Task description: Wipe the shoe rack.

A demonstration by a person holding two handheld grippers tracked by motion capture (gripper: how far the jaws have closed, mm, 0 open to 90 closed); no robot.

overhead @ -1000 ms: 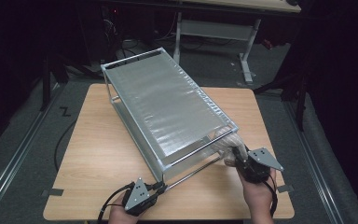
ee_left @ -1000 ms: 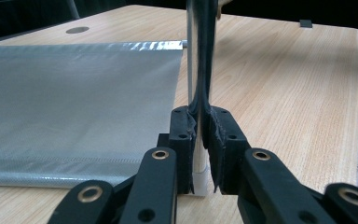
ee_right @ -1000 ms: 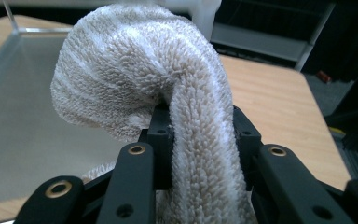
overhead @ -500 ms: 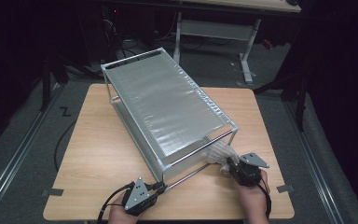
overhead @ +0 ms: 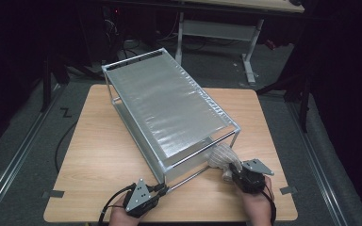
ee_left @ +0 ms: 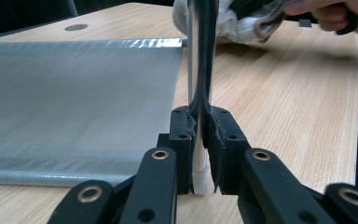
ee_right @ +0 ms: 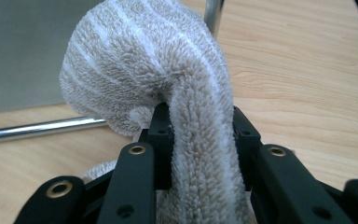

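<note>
A chrome wire rack (overhead: 169, 113) with grey mesh shelves stands slantwise on the wooden table (overhead: 99, 155). My left gripper (overhead: 162, 189) is at the rack's near front corner, shut on its upright post (ee_left: 192, 56); the lower mesh shelf (ee_left: 74, 102) stretches away to the left. My right gripper (overhead: 233, 173) sits low by the rack's right front corner, shut on a beige towel with white stripes (overhead: 221, 155). In the right gripper view the towel (ee_right: 168, 60) bulges up out of the jaws, with a rack rod (ee_right: 37, 129) lying behind it.
The table's front edge runs just under both hands. Bare wood lies left of the rack and right of the towel. A second desk (overhead: 217, 28) and cables stand on the dark floor beyond. The other hand (ee_left: 335, 14) appears at the top right of the left gripper view.
My right hand has sunk toward the tabletop with the towel, drifting slightly toward the rack. The left gripper has stayed on the post.
</note>
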